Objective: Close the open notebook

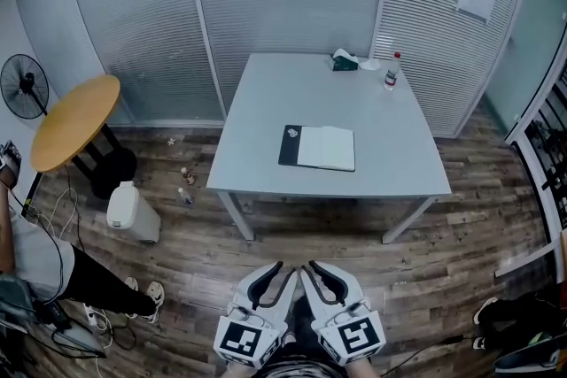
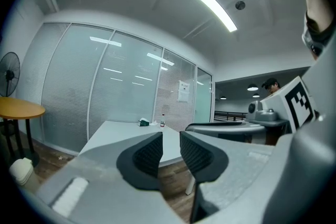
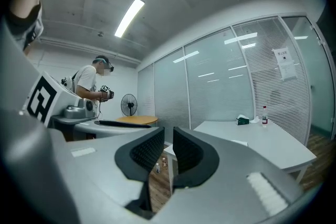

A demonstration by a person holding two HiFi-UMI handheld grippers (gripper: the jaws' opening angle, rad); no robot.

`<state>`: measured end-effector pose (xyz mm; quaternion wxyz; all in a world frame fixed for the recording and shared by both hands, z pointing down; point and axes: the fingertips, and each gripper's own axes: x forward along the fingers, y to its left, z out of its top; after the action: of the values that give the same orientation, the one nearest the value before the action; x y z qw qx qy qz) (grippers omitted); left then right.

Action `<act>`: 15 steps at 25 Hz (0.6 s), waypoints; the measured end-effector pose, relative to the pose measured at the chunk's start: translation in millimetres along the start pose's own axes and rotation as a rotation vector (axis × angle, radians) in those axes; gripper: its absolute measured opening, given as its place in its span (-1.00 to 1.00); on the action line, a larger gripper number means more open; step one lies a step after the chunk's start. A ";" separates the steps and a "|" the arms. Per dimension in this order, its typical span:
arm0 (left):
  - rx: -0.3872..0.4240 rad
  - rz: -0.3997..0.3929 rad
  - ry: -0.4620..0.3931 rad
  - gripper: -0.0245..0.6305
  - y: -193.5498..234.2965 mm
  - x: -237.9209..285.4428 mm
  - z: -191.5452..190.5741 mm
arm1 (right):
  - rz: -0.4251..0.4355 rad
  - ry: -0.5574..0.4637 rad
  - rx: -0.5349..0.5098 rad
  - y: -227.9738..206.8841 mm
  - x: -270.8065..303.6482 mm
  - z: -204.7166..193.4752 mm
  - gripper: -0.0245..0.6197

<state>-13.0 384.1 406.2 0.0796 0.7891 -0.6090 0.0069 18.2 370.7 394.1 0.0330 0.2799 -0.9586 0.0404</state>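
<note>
Well short of the open notebook [image 1: 317, 148], left hand-held gripper [image 1: 285, 270] and right hand-held gripper [image 1: 312, 268] stand slightly open, empty.

The notebook [image 1: 317, 148] lies on the table [image 1: 292, 93], bottle [image 1: 391, 72] behind.

Office: glass partitions [image 1: 142, 13], meeting table [image 1: 381, 137]
</note>
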 end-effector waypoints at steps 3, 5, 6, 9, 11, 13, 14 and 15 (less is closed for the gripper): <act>-0.007 -0.013 0.003 -0.64 16.3 25.9 5.3 | 0.003 -0.003 -0.001 -17.8 24.4 7.1 -0.76; -0.008 -0.006 0.006 -0.64 27.8 42.8 11.8 | 0.007 -0.007 -0.003 -29.5 40.5 12.8 -0.76; -0.008 -0.001 0.006 -0.64 32.8 50.9 15.3 | 0.008 -0.007 -0.004 -35.7 47.5 15.1 -0.76; 0.000 0.000 -0.003 -0.64 44.4 74.1 25.8 | 0.006 -0.010 -0.006 -54.7 65.3 22.9 -0.76; 0.006 -0.003 -0.005 -0.64 50.8 90.1 31.8 | 0.004 -0.014 -0.005 -67.7 76.0 28.6 -0.76; -0.001 0.000 -0.004 -0.64 57.4 106.7 36.3 | 0.003 -0.012 -0.003 -81.2 86.5 31.5 -0.76; -0.003 0.000 -0.003 -0.64 60.4 114.9 37.6 | 0.003 -0.010 -0.002 -87.8 91.6 32.0 -0.76; -0.005 -0.001 -0.001 -0.64 63.1 122.7 38.4 | 0.004 -0.009 0.000 -94.0 96.5 32.8 -0.76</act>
<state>-45.4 245.6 389.0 0.0813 0.7892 -0.6088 0.0050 -13.7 237.0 375.4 0.0289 0.2783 -0.9593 0.0391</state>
